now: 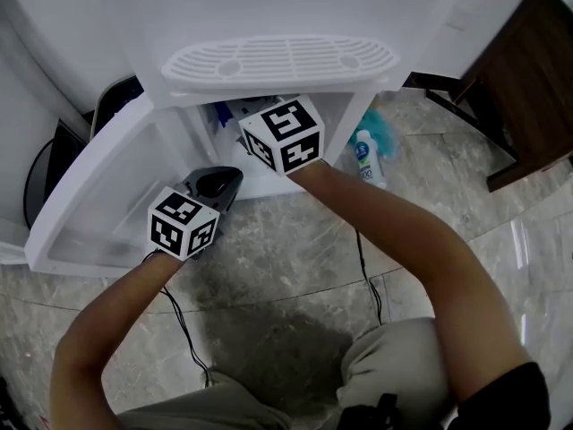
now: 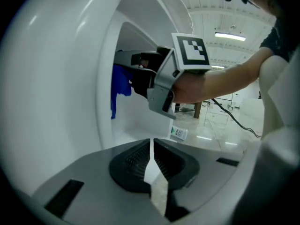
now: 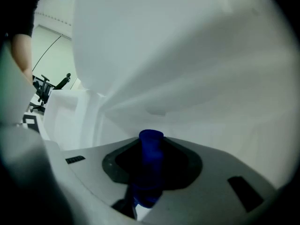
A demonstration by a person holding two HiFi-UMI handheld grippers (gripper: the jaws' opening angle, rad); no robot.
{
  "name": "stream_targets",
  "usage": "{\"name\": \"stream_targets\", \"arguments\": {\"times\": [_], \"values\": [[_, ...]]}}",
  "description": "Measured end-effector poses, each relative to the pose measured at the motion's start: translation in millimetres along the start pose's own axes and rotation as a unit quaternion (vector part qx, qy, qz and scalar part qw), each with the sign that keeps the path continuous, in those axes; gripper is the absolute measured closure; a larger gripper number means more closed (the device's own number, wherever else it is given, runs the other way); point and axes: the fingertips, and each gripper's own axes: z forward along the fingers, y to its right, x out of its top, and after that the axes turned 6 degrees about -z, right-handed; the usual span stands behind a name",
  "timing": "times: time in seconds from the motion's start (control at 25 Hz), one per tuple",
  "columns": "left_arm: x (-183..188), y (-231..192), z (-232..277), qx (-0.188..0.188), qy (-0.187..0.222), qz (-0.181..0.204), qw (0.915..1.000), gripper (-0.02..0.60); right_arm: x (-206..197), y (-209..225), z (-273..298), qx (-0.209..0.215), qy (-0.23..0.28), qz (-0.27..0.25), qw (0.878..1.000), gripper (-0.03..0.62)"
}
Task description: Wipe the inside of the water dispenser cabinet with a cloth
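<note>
The white water dispenser [image 1: 269, 25] has its lower cabinet [image 1: 201, 137] open, with the door [image 1: 98, 191] swung out to the left. My right gripper [image 1: 246, 115] reaches into the cabinet and is shut on a blue cloth [image 3: 151, 168], which fills the gap between its jaws [image 3: 151, 146]. In the left gripper view the blue cloth [image 2: 119, 86] hangs from the right gripper [image 2: 140, 74] against the inner wall. My left gripper [image 1: 224, 179] hovers just outside the opening, beside the door. It is shut [image 2: 151, 149] and holds nothing.
A white spray bottle [image 1: 367, 158] and a teal fluffy item [image 1: 387, 133] lie on the marble floor right of the cabinet. Dark wooden furniture [image 1: 524, 79] stands at far right. The drip tray grille [image 1: 277, 61] overhangs the opening. Cables [image 1: 363, 262] trail across the floor.
</note>
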Motion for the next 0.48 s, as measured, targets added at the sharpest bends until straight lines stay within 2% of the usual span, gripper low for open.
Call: {"name": "stream_targets", "arguments": {"times": [0.08, 0.12, 0.2, 0.32, 0.48], "values": [[14, 8, 4, -0.004, 0.015, 0.007, 0.9999, 0.571, -3, -3, -19, 0.012, -0.020, 0.016, 1.000, 0.508], [20, 11, 5, -0.005, 0.022, 0.010, 0.9997, 0.545, -5, -4, -30, 0.018, -0.032, 0.024, 0.999, 0.508], [29, 17, 8, -0.009, 0.036, 0.009, 0.9993, 0.409, -6, -3, -50, 0.028, -0.057, 0.032, 0.997, 0.508], [43, 17, 13, -0.011, 0.062, 0.007, 0.9980, 0.320, -6, -1, -75, 0.045, -0.088, 0.021, 0.995, 0.508], [65, 26, 24, -0.029, 0.088, 0.012, 0.9956, 0.287, -12, 8, -107, 0.057, -0.136, 0.001, 0.989, 0.508]]}}
